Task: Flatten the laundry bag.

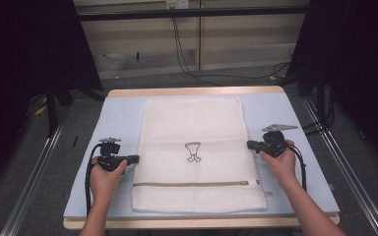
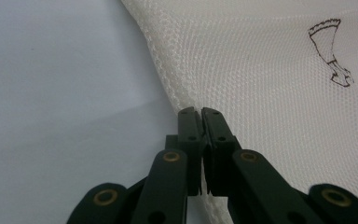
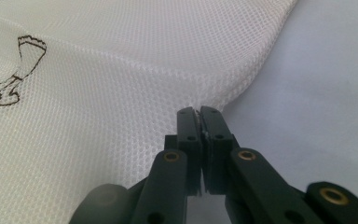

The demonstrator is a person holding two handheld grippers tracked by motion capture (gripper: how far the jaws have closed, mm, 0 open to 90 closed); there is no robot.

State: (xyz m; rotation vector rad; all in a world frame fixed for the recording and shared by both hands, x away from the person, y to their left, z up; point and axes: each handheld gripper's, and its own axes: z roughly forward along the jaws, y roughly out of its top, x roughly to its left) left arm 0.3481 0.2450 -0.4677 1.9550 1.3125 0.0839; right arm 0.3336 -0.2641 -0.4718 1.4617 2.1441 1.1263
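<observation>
A white mesh laundry bag [image 1: 194, 128] lies flat on the pale blue table top [image 1: 120, 115], with a small dark drawing [image 1: 193, 151] at its middle and a tan zipper [image 1: 192, 185] across its near end. My left gripper [image 1: 136, 158] is at the bag's left edge. In the left gripper view its jaws [image 2: 200, 111] are pressed together on the mesh hem [image 2: 177, 88]. At the bag's right edge is my right gripper [image 1: 249, 144]. The right gripper view has it [image 3: 198, 110] closed on the hem, a thin white sliver between the jaws. The fabric [image 3: 121, 93] bulges slightly there.
The table's wooden rim [image 1: 197, 91] borders the blue top. Bare blue surface lies to the left and right of the bag. Black cables [image 1: 187, 64] run over the grey floor behind the table, and metal rails [image 1: 34, 172] flank both sides.
</observation>
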